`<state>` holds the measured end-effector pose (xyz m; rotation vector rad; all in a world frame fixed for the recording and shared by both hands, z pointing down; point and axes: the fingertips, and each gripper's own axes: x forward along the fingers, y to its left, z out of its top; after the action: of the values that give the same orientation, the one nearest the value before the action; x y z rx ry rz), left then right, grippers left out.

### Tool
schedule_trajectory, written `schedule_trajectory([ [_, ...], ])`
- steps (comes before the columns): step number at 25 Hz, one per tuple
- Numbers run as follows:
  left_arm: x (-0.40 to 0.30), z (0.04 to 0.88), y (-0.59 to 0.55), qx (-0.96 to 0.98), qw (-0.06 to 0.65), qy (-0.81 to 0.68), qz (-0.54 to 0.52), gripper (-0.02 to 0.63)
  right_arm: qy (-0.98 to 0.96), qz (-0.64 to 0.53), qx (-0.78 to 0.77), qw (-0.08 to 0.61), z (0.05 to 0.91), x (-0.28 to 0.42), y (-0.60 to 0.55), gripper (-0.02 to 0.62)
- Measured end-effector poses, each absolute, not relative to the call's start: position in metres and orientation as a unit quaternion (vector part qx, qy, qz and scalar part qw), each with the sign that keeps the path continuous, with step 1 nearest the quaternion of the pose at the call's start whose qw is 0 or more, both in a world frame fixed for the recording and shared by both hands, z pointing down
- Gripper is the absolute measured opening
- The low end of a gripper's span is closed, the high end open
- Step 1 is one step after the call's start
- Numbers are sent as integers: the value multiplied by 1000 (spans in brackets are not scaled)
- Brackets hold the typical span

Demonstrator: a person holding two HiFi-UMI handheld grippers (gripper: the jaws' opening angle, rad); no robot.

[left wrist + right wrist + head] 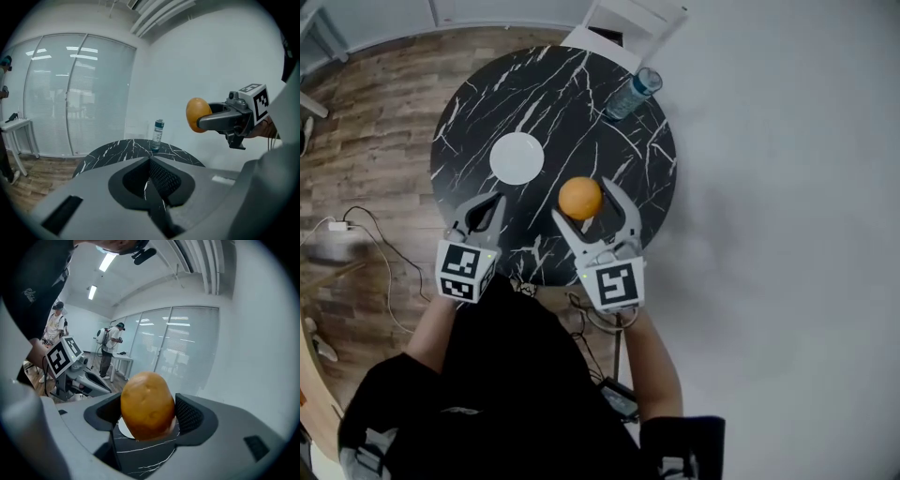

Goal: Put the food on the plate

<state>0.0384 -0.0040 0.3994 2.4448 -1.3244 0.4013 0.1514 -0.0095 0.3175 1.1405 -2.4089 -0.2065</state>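
A yellow-brown potato (pixel 579 198) hangs above the black marble table (pixel 478 122), and my right gripper (pixel 582 201) is shut on it. In the right gripper view the potato (pixel 147 405) fills the space between the jaws, with the white plate (pixel 123 429) just visible under it. The empty plate (pixel 517 157) lies on the table to the left of and beyond the potato. My left gripper (pixel 490 208) is shut with nothing in it, near the plate's front edge. The left gripper view shows the potato (pixel 197 115) raised at the right.
A clear water bottle (pixel 633 94) stands at the table's far right rim. A white chair (pixel 623 23) sits behind the table. Cables (pixel 380 244) trail on the wooden floor at the left. Two people (pixel 110 350) stand far back in the room.
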Motion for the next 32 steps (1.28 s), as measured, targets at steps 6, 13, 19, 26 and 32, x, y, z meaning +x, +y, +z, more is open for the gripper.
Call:
schedule_trajectory([
  [6, 14, 431, -21, 846, 190, -477, 144, 0, -882, -81, 358, 296, 347, 118, -38, 342],
  [13, -11, 468, -46, 840, 210, -476, 155, 0, -875, -86, 312, 361, 386, 85, -70, 342],
  [19, -25, 495, -67, 836, 234, -470, 161, 0, -868, -53, 293, 398, 424, 69, -90, 342],
  [26, -40, 525, -92, 830, 264, -458, 177, 0, -862, -10, 282, 421, 463, 52, -117, 342],
  [32, -50, 547, -109, 822, 295, -452, 182, 0, -855, 43, 271, 441, 494, 44, -134, 342],
])
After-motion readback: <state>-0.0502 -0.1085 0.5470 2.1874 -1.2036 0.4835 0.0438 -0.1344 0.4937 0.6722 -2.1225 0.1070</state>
